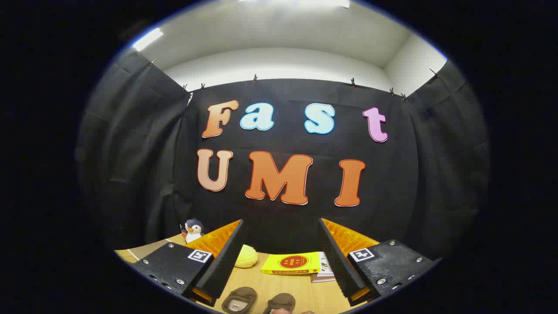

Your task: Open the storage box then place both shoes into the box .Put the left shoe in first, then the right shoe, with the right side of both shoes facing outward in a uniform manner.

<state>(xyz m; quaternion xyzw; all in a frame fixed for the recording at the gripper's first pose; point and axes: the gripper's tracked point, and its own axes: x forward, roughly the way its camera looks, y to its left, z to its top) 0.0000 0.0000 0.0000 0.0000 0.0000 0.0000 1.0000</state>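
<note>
Over on the left we've got a toy penguin (193, 230) on the table (279, 283). Our gripper (281, 226) hangs wide open, holding nothing. Between its fingers sit a yellow lump (246, 256), two brown shoes (239, 299) down low, then a yellow book (291, 263).

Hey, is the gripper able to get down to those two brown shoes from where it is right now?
Probably yes. The gripper is open, and the two brown shoes lie on the wooden table between its fingers, with nothing over them.

Brown shoes (257, 301) — yellow book (291, 263)
</note>
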